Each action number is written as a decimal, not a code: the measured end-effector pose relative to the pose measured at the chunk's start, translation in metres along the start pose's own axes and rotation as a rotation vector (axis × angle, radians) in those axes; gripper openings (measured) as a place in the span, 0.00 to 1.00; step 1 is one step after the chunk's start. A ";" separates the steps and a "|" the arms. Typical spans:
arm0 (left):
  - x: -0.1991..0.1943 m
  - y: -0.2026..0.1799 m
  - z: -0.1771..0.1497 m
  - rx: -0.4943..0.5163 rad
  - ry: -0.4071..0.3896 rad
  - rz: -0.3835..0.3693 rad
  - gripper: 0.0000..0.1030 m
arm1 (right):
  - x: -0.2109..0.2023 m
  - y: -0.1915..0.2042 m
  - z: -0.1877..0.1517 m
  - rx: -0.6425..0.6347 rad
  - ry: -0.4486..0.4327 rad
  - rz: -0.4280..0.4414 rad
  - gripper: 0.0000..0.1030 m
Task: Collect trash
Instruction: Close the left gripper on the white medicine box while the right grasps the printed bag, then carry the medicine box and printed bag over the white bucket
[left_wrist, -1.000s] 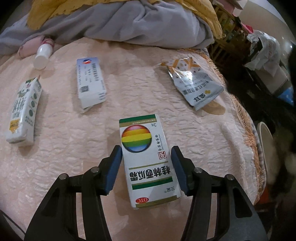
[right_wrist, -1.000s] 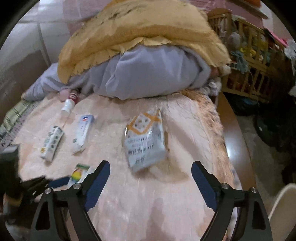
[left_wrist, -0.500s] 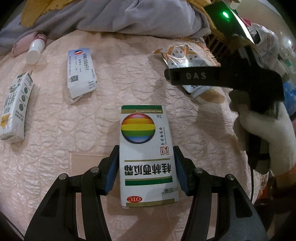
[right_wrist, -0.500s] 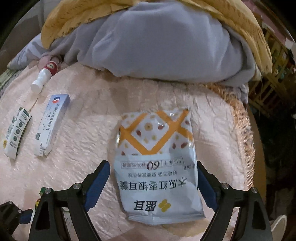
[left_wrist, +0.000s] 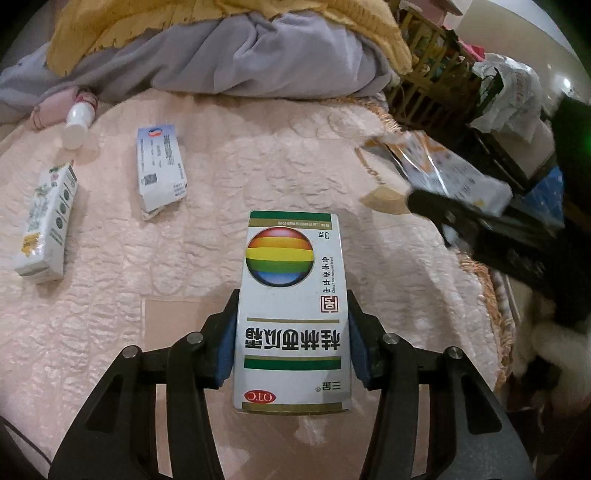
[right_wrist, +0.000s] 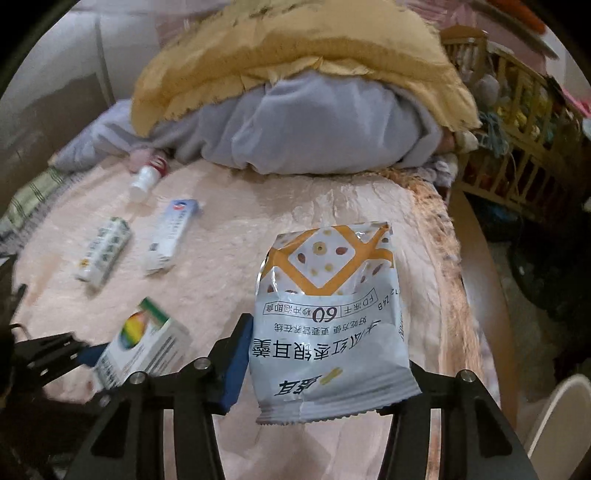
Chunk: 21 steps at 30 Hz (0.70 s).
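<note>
My left gripper (left_wrist: 291, 317) is shut on a white medicine box with a rainbow ball (left_wrist: 288, 258), its blue pads pressing both long sides, and the box is held just above the pink bed cover (left_wrist: 258, 166). The right gripper (right_wrist: 327, 350) has its jaws closing on a grey and orange snack bag (right_wrist: 328, 295), which hangs crumpled between them, raised off the cover. Its right finger is hidden behind the bag. In the left wrist view the bag (left_wrist: 450, 173) and right gripper (left_wrist: 461, 218) are blurred at the bed's right edge. The right wrist view shows the box (right_wrist: 144, 343) at lower left.
On the cover lie a blue and white box (left_wrist: 160, 166), a green and white carton (left_wrist: 46, 225) and a white bottle with a red cap (left_wrist: 77, 120). Grey and yellow bedding (left_wrist: 240, 55) is piled behind. A wooden crib (right_wrist: 517, 122) stands to the right.
The left jaws closed on the medicine box and raised it. The right gripper reached the snack bag, closed around it and lifted it off the cover toward the bed's right edge.
</note>
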<state>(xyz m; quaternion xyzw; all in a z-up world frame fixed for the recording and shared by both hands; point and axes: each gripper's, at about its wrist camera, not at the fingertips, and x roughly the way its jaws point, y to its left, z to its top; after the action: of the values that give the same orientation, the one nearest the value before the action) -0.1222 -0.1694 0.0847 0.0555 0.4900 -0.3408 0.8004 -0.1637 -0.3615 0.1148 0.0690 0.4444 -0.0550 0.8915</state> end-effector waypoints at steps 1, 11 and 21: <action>-0.004 -0.003 -0.002 0.006 -0.005 0.005 0.47 | -0.009 -0.001 -0.006 0.012 -0.009 0.010 0.49; -0.027 -0.049 -0.001 0.087 -0.053 0.016 0.47 | -0.070 -0.004 -0.053 0.069 -0.073 0.038 0.49; -0.036 -0.089 0.005 0.162 -0.083 0.013 0.47 | -0.105 -0.028 -0.080 0.125 -0.111 0.022 0.49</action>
<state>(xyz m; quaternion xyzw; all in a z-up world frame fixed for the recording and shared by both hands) -0.1827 -0.2220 0.1383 0.1093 0.4270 -0.3761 0.8150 -0.2943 -0.3710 0.1492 0.1261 0.3894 -0.0768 0.9092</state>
